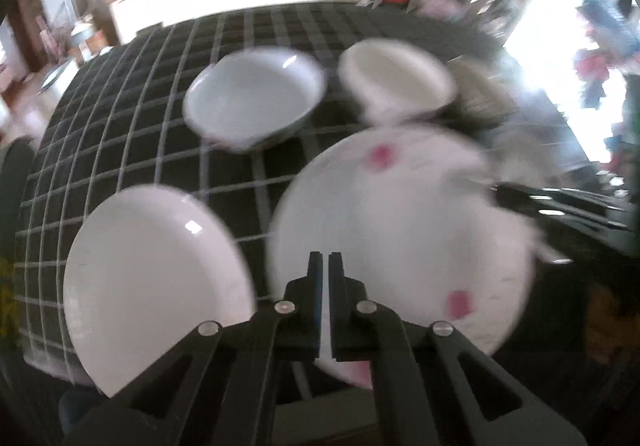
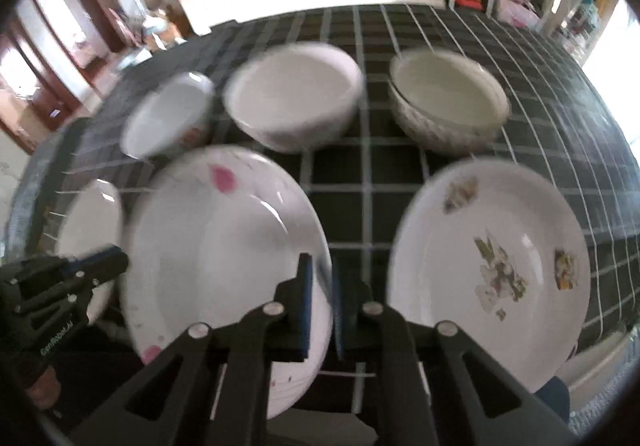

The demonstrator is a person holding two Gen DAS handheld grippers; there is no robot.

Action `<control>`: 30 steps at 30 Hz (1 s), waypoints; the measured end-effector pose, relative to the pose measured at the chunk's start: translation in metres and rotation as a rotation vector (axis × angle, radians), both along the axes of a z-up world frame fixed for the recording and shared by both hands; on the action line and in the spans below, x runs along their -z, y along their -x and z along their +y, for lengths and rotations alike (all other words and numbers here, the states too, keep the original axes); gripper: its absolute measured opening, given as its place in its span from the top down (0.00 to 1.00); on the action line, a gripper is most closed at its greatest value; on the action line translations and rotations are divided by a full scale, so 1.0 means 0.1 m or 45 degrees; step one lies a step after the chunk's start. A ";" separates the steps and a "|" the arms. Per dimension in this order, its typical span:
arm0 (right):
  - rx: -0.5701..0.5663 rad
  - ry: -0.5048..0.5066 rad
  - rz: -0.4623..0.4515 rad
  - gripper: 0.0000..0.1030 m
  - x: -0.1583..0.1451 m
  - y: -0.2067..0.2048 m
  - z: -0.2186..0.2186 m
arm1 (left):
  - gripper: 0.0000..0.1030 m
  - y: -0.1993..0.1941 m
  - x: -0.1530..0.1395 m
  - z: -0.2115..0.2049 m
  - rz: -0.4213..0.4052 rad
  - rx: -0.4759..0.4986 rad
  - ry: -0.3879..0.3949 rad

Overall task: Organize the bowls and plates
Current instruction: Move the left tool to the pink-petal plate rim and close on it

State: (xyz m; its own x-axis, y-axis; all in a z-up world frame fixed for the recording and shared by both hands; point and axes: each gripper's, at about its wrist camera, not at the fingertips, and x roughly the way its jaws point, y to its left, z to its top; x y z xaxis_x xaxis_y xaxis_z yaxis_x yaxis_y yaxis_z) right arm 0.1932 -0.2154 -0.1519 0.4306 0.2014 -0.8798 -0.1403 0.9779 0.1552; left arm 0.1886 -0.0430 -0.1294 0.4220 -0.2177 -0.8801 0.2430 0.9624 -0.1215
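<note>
Both tools pinch the pink-spotted plate: left tool (image 1: 325, 266) narrow on its near rim, right tool (image 2: 322, 274) clamped on its right rim. Thin edge grips could slip. The flowered plate (image 2: 492, 266) just right of the right tool risks a knock.

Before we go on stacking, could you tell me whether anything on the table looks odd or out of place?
The pink-spotted plate is tilted, gripped at opposite rims by the left gripper and the right gripper. Nothing looks spilled or broken, though the pictures are blurred.
</note>
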 end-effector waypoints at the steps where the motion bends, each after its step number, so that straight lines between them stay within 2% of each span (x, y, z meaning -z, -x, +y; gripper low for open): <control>1: -0.006 0.001 -0.005 0.93 -0.04 0.00 0.04 | 0.98 0.03 -0.09 -0.06 -0.049 -0.006 -0.051; 3: 0.013 0.085 0.018 0.93 -0.04 -0.04 0.16 | 0.98 0.02 -0.11 -0.08 -0.045 -0.007 -0.067; 8: 0.026 0.029 0.051 0.93 0.07 -0.06 0.09 | 0.98 0.10 -0.11 0.15 -0.041 -0.072 -0.041; 10: 0.031 0.027 0.069 0.93 0.11 -0.06 0.07 | 0.93 0.14 -0.08 0.34 -0.026 -0.130 0.002; 12: 0.036 0.033 0.080 0.93 0.18 -0.04 0.07 | 0.77 0.15 -0.04 0.46 -0.011 -0.163 0.026; 13: 0.047 0.030 0.095 0.93 0.23 -0.02 0.04 | 0.76 0.17 -0.02 0.51 0.000 -0.166 0.028; 23: 0.078 0.023 0.100 0.92 0.24 0.11 -0.07 | 0.76 0.19 0.21 0.32 0.075 -0.090 0.025; 30: 0.097 0.001 0.100 0.92 0.24 0.13 -0.20 | 0.76 0.03 0.40 0.18 0.112 -0.051 -0.051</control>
State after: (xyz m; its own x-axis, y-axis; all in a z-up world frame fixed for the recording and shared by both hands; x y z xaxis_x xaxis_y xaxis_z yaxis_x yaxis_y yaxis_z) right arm 0.1798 -0.2354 -0.1760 0.3741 0.1703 -0.9116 -0.0528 0.9853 0.1624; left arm 0.1852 -0.0247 -0.1690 0.3503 -0.1663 -0.9218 0.1943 0.9756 -0.1022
